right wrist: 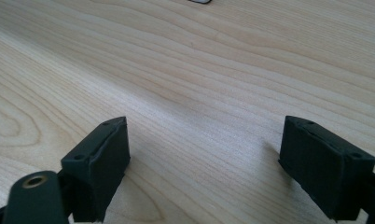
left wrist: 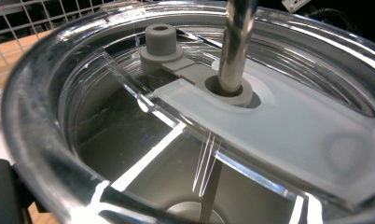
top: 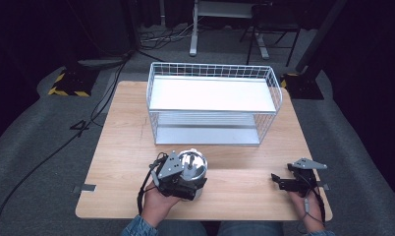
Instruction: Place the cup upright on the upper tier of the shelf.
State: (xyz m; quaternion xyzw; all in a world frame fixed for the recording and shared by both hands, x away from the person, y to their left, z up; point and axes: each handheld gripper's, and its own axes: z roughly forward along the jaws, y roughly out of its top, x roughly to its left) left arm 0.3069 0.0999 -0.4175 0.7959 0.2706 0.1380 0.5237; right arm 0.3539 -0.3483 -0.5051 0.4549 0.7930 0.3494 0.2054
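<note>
A clear glass pot (top: 193, 167) stood upright near the front of the table (top: 122, 147), just before the wire rack (top: 212, 101). Its steel rod (left wrist: 237, 42) rose straight up through a grey lid. The left gripper (top: 178, 179) sat against it, jaws' grip unclear. The right gripper (top: 291, 182) rested well right of the pot, jaws apart.

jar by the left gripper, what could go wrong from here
The jar looks like smooth glass, so it might slip from the left gripper. It stands near the table front edge, so a nudge could tip it off. The wire shelf has a low lower tier, and the jar's metal rod might catch there.
</note>
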